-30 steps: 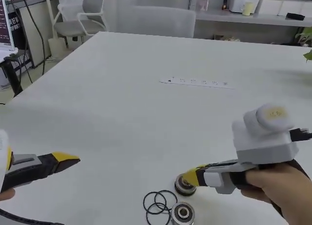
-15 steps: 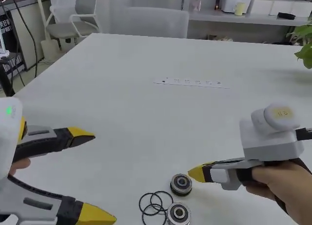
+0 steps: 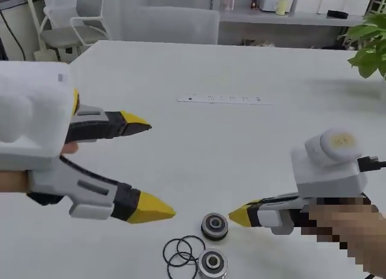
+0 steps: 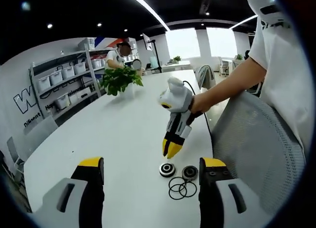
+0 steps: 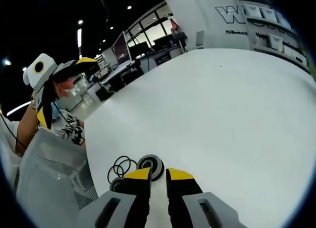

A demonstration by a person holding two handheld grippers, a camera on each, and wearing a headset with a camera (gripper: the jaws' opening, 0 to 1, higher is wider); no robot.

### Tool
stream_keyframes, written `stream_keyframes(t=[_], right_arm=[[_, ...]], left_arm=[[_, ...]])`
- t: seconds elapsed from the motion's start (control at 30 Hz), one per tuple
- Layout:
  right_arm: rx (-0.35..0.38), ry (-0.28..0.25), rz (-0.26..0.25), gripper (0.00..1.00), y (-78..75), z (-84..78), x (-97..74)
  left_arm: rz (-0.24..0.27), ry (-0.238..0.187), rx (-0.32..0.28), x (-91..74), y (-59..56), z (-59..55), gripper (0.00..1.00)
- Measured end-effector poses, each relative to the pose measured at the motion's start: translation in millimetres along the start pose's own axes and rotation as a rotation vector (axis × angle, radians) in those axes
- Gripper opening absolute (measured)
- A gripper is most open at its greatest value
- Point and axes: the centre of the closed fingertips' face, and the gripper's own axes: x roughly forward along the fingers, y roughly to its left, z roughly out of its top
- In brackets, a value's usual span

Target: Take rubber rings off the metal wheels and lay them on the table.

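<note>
Two metal wheels lie near the table's front edge: one [image 3: 214,226] just left of my right gripper's tip, the other [image 3: 212,262] nearer to me. Three loose black rubber rings [image 3: 181,252] lie overlapped beside them. My right gripper [image 3: 238,215] is shut, holds nothing, and points at the farther wheel [image 5: 150,165] from close by without touching it. My left gripper [image 3: 148,167] hangs wide open above the table to the left of the wheels. Between its spread jaws I see both wheels [image 4: 167,170] [image 4: 189,172], the rings [image 4: 181,188] and the right gripper [image 4: 172,148].
A white power strip [image 3: 220,99] lies flat across the middle of the table [image 3: 241,146]. A green plant [image 3: 368,46] stands at the far right edge. Office chairs [image 3: 175,25] stand behind the far side. A mesh chair back [image 5: 49,169] is close to me.
The left gripper has risen and moved right toward the wheels, its jaws now spread wide. The right gripper's tip has drawn back a little from the farther wheel. The head camera shifted too.
</note>
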Motion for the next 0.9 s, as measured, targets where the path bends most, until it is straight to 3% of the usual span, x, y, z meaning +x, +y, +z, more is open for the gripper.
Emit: stream_keyframes(t=[0.17,0.4,0.73,0.9], right_arm=[[-0.058,0.028,0.004,0.13,0.3,-7.0,3.9],[-0.12,0.035,0.012,0.19,0.2,-11.1,7.5],[-0.178,0.05,0.028,0.27,3.9,-16.1,12.2],[-0.211,0.074,0.028,0.26,4.9,-20.8,15.3]], left_arm=[[-0.032,-0.03,0.007,25.4,4.1,10.5,0.71],[-0.059,-0.035,0.007,51.9,3.4,8.4,0.69],[-0.078,-0.008,-0.049,83.2,-3.4,-19.6,0.57],[-0.069,0.014,-0.071,96.1,-12.3,-43.4,0.51]])
